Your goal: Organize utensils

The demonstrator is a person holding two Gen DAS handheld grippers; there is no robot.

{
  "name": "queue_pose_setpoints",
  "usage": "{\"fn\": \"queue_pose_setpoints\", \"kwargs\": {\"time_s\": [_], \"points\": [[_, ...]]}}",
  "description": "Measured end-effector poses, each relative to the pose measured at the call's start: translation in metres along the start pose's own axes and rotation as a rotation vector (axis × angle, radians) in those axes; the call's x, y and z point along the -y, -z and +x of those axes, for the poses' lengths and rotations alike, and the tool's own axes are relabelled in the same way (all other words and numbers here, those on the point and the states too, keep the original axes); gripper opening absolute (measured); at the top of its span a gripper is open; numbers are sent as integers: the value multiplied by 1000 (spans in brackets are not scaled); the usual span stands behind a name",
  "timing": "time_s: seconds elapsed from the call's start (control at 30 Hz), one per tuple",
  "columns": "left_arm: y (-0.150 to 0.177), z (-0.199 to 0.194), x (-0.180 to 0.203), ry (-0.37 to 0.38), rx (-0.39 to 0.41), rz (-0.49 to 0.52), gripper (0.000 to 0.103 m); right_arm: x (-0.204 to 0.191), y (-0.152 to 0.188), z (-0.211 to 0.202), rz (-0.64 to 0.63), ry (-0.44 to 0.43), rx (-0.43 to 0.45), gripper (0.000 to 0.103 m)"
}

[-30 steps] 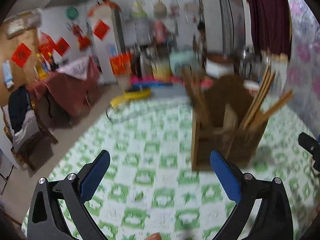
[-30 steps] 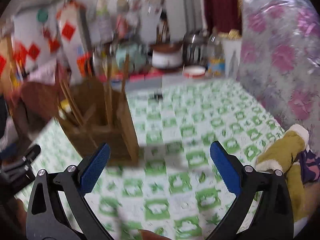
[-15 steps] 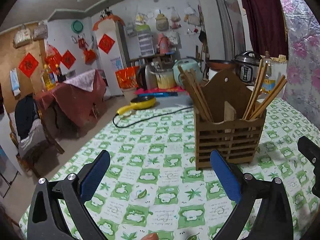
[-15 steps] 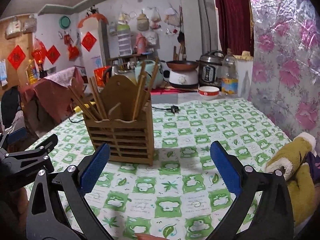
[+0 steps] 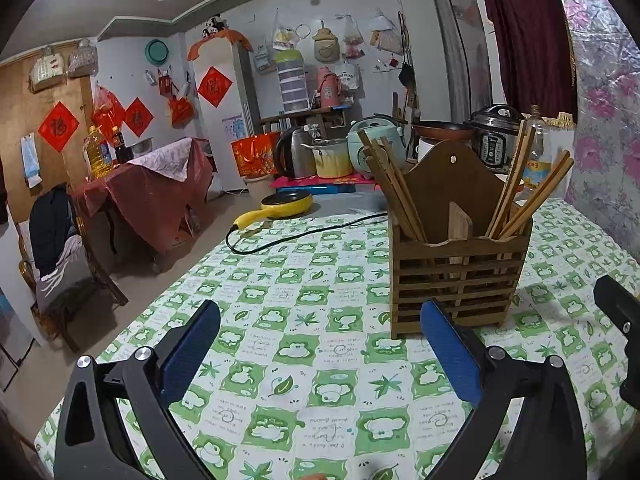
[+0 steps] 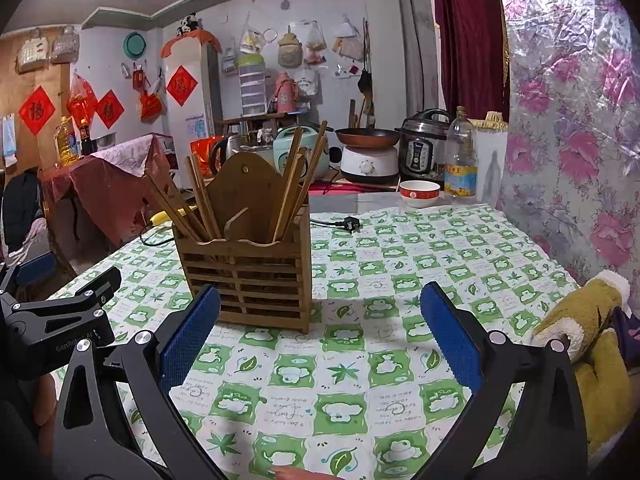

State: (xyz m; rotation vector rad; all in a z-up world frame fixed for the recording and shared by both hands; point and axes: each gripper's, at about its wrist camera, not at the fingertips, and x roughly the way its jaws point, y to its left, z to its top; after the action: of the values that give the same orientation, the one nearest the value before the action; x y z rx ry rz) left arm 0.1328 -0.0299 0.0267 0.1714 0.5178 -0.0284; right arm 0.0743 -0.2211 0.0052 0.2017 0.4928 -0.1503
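both tongs spread wide and empty here, the left tongs [image 5: 320,354] and the right tongs [image 6: 320,334] hovering low over the counter [image 5: 304,308], the wooden holder [image 5: 456,272] standing just ahead with chopsticks [image 5: 394,188] fanned out of both compartments. the risk, as i read it: those sticks lean loosely, so a nudge on the tall, light holder could tip it or spill them, and a pinch on one stick may drag its neighbours. the right view alone shows a plush toy [image 6: 588,344] at the counter's edge and a bowl [image 6: 419,193] beyond; the left view alone shows the yellow pan [image 5: 280,206] and its cord
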Motion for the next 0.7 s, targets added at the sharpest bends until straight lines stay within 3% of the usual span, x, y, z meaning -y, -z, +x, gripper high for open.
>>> {"fn": "queue_pose_setpoints", "kwargs": {"time_s": [0.7], "points": [[3, 4, 4, 20, -32, 21, 98, 2, 2, 3, 13, -4, -6, 97]]}}
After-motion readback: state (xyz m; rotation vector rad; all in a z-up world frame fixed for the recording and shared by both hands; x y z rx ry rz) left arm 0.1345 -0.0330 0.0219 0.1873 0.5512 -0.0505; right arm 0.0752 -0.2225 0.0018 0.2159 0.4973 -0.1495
